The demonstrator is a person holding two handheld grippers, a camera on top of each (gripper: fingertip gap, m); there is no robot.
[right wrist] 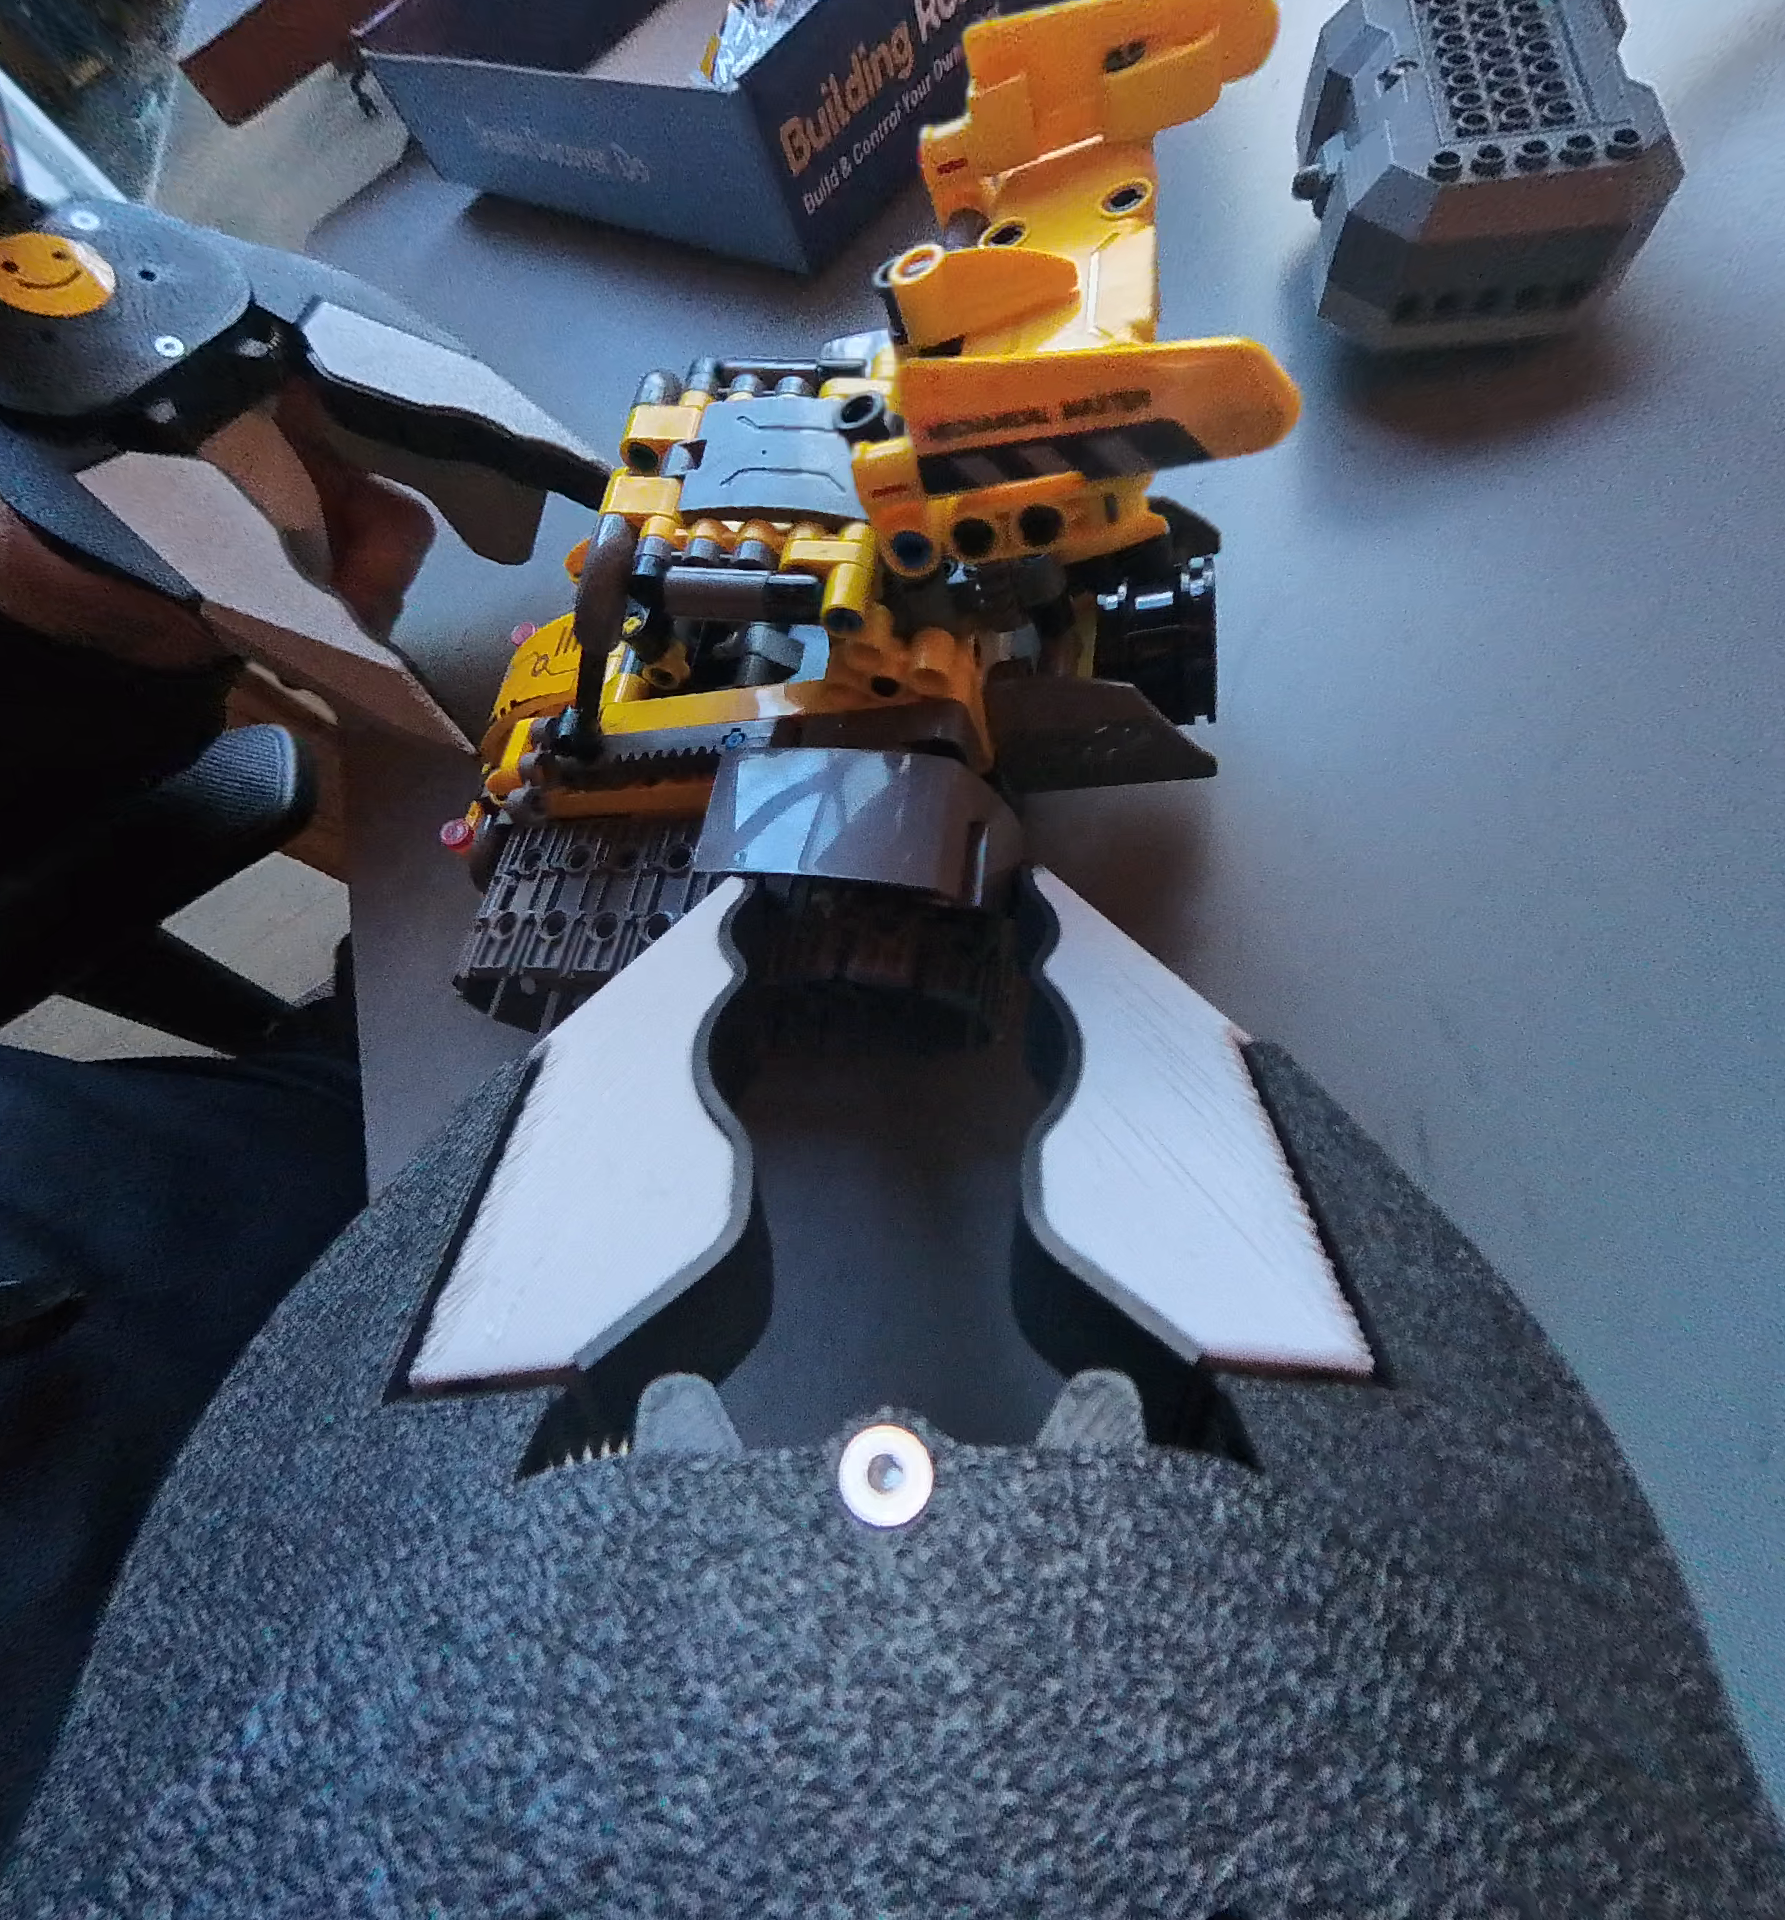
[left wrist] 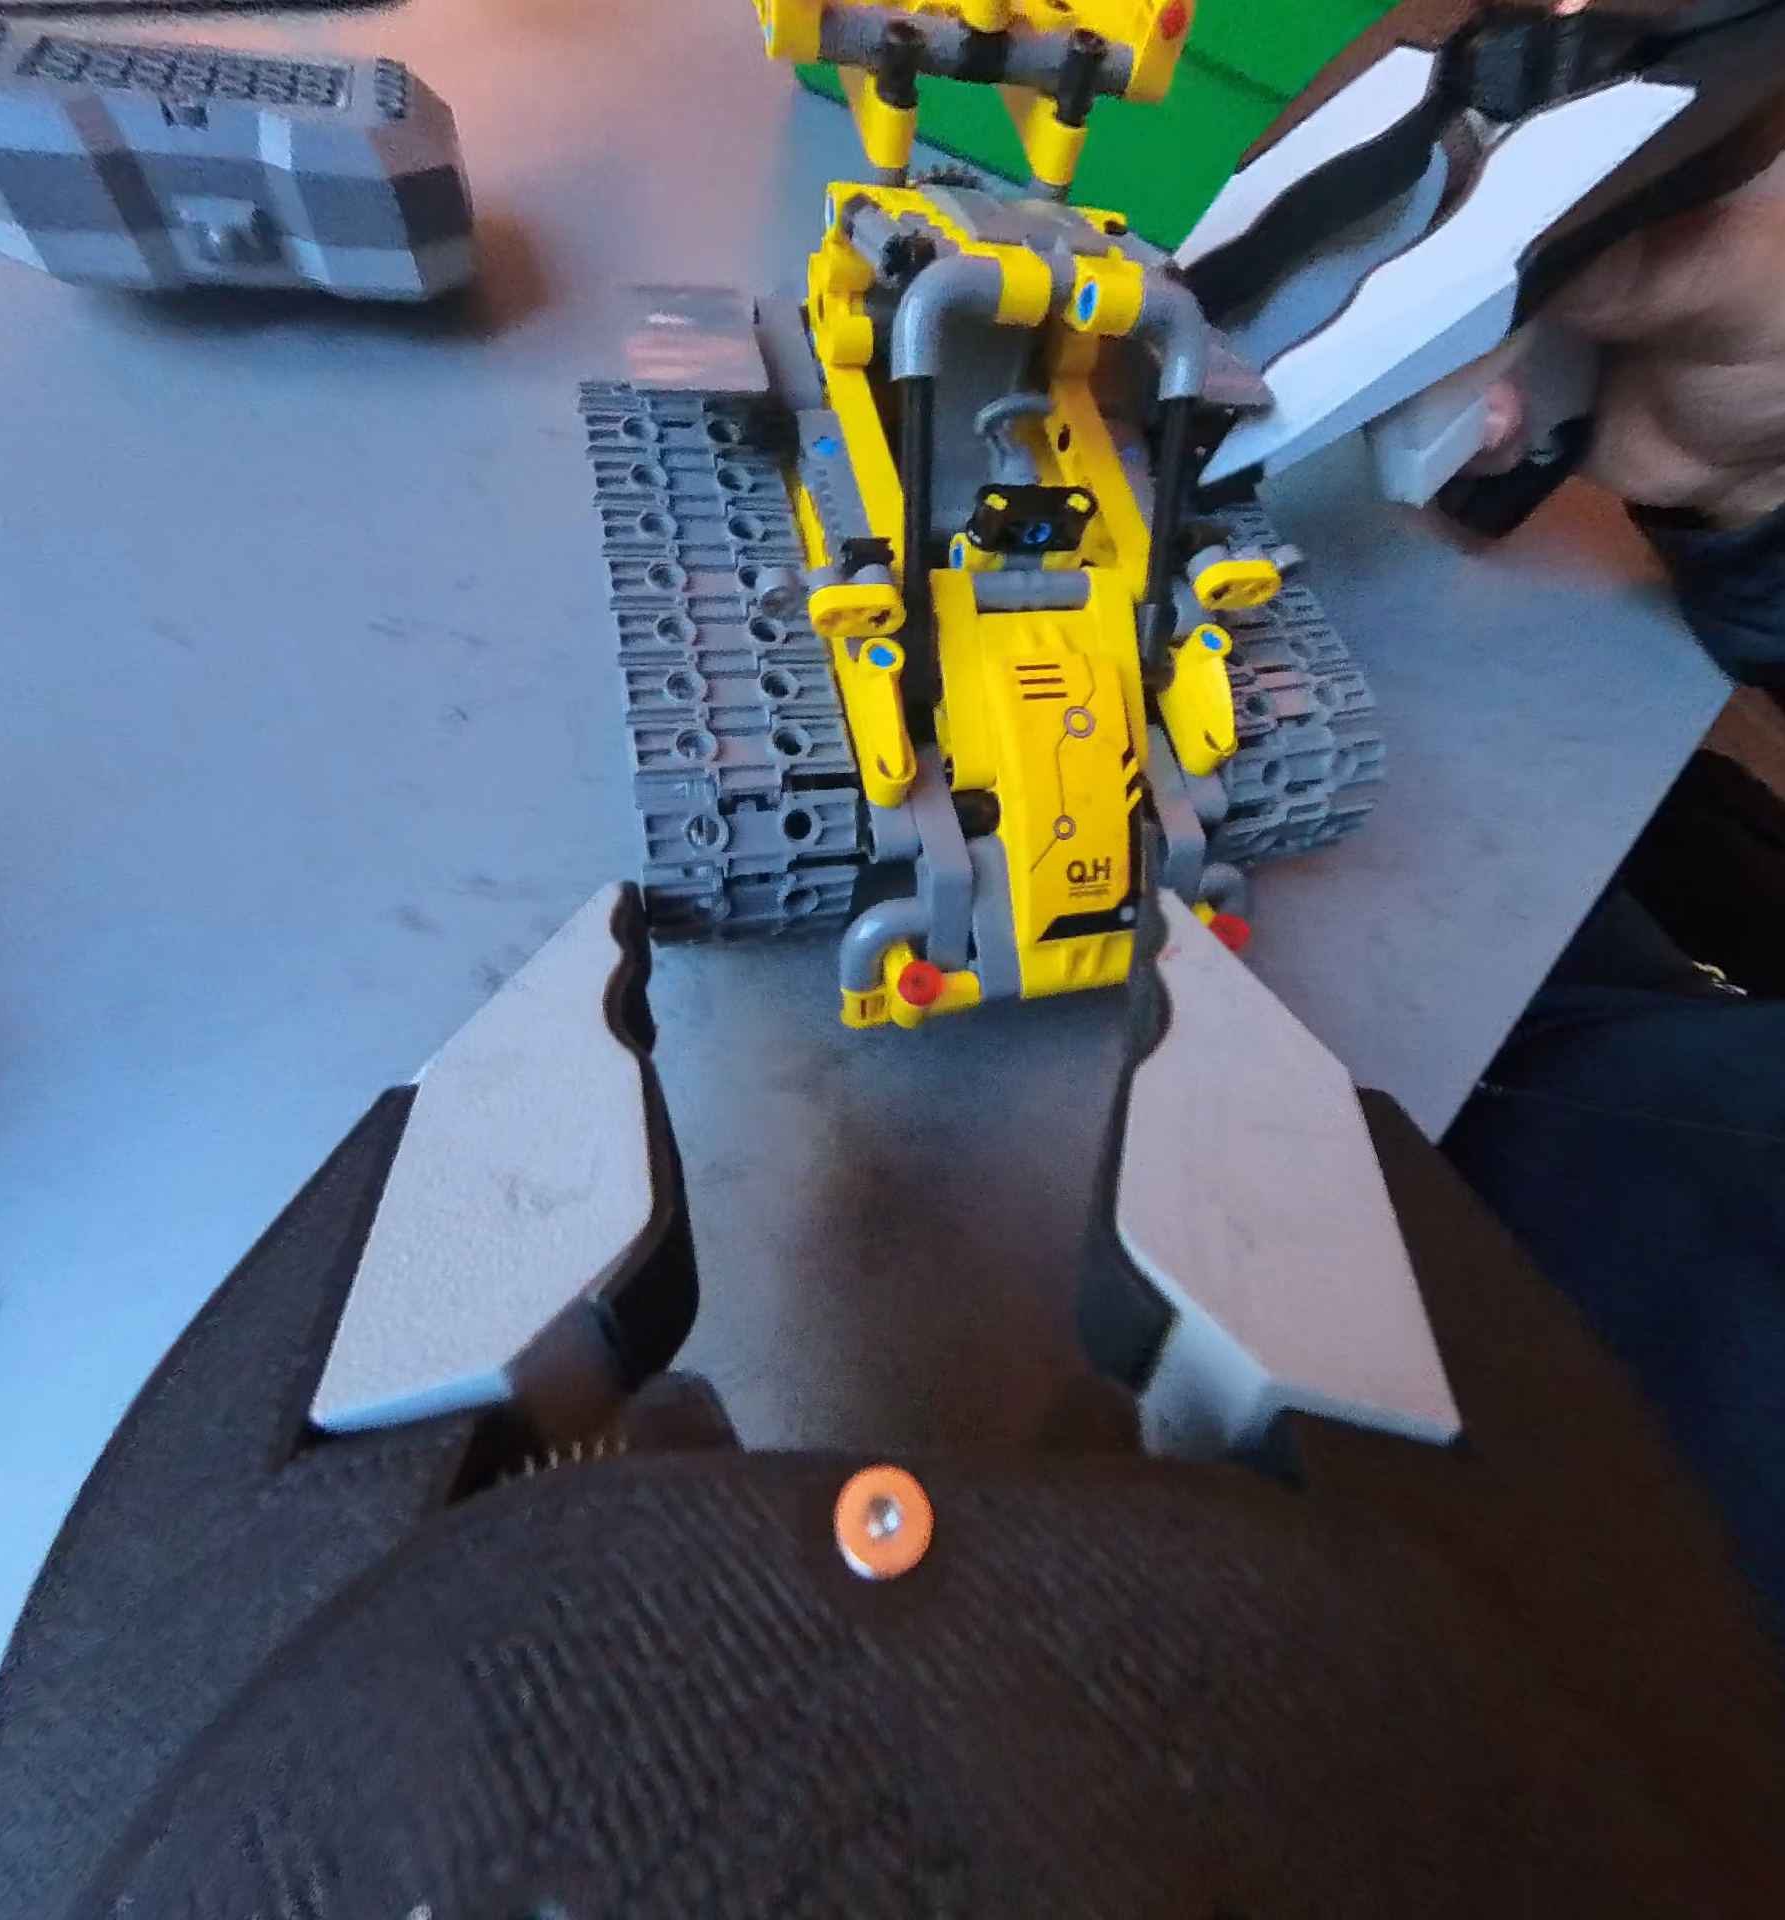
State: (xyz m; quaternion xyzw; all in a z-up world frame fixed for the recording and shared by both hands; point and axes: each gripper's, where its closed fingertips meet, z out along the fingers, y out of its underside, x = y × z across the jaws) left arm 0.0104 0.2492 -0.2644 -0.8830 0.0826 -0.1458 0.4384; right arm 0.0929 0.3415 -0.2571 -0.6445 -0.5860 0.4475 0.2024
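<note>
Left claw gapes, empty, at the digger's rear on the bench. Right claw, also released, flanks the digger's side track. Clip-built plastic looks light, rigid, fragile; the chassis seems the safest grip.

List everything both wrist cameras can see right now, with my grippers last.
tracked brick vehicle: one, yellow and grey, middle of table, between both grippers
brick block: one, grey, studded, on table beyond the vehicle
cardboard box: one, dark with printed side, open, far end of table
green panel: one, behind the vehicle
table: one, grey
left gripper: open, tips at the vehicle's near end
right gripper: open, tips at the vehicle's track side
</note>
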